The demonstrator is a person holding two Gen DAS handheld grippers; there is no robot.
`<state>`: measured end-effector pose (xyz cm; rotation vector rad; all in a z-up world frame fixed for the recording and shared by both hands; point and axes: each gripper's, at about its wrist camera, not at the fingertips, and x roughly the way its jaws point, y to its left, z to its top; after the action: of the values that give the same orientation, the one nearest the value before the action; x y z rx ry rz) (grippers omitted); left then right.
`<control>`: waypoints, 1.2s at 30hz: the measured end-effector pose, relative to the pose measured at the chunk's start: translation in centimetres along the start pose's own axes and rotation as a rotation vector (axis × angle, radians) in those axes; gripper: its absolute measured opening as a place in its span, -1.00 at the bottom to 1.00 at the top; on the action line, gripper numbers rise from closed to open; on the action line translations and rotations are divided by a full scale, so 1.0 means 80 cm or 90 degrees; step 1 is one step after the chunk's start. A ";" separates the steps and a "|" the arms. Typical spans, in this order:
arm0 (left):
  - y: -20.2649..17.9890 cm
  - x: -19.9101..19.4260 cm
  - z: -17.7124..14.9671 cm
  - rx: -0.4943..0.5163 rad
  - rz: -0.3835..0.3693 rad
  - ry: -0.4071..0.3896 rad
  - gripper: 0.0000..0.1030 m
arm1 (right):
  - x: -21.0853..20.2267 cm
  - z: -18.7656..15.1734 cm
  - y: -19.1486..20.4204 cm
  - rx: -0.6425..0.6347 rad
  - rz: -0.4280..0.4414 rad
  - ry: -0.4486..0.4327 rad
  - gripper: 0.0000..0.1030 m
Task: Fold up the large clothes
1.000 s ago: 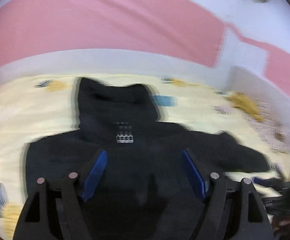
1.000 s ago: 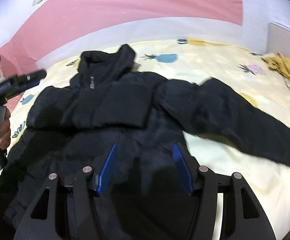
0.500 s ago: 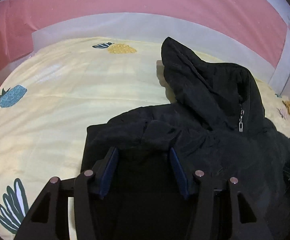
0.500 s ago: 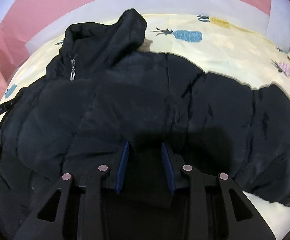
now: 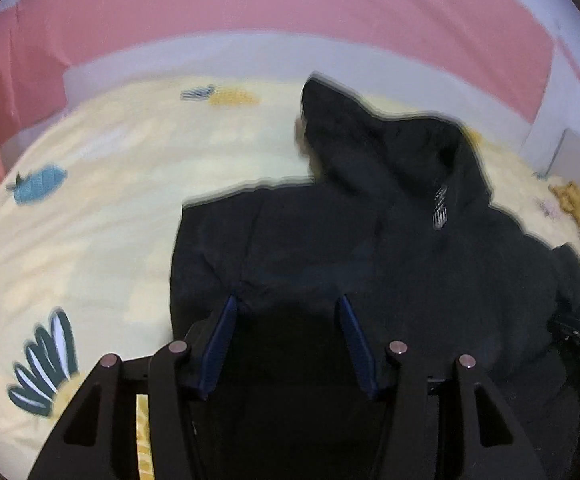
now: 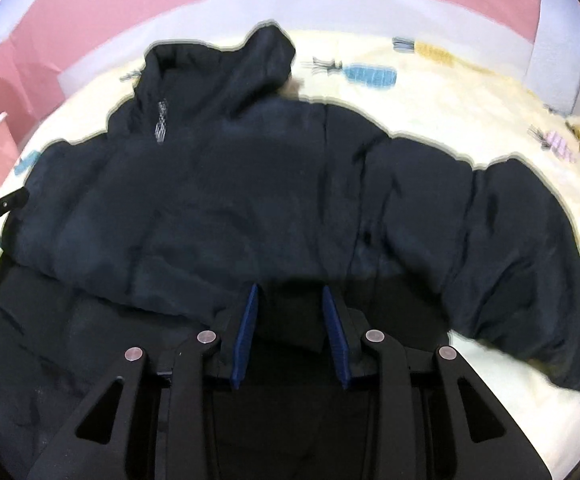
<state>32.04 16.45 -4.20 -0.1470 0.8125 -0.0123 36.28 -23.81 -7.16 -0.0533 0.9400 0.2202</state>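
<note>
Jacket (image 6: pixel 250 200) black, spread on yellow sheet (image 5: pixel 110 200) | left gripper (image 5: pixel 286 304) half-closed, pinching jacket fabric near its edge | right gripper (image 6: pixel 290 300) narrow, clamped on a jacket fold | hood (image 6: pixel 266 60) toward pink wall (image 5: pixel 290 0)

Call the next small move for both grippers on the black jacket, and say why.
Probably lift both grips together and carry the hem toward the hood. The left gripper and right gripper each have black jacket fabric bunched between the blue pads, so both look clamped, and the body lies flat on the bedsheet. One sleeve is spread outward.
</note>
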 end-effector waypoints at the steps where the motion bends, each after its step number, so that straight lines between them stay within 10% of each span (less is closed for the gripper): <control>1: 0.001 0.007 -0.002 -0.004 -0.002 0.009 0.09 | 0.005 0.000 -0.002 0.002 0.005 0.000 -0.33; 21: -0.084 -0.188 -0.102 0.010 -0.074 -0.052 0.09 | -0.196 -0.128 -0.051 0.098 -0.027 -0.096 -0.11; 36: -0.127 -0.211 -0.125 0.048 -0.086 -0.052 0.10 | -0.212 -0.172 -0.127 0.213 -0.041 -0.096 -0.11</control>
<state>13.66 6.26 2.59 -0.1298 0.7189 -0.1636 17.84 -38.49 -2.13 0.2379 0.8133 0.0044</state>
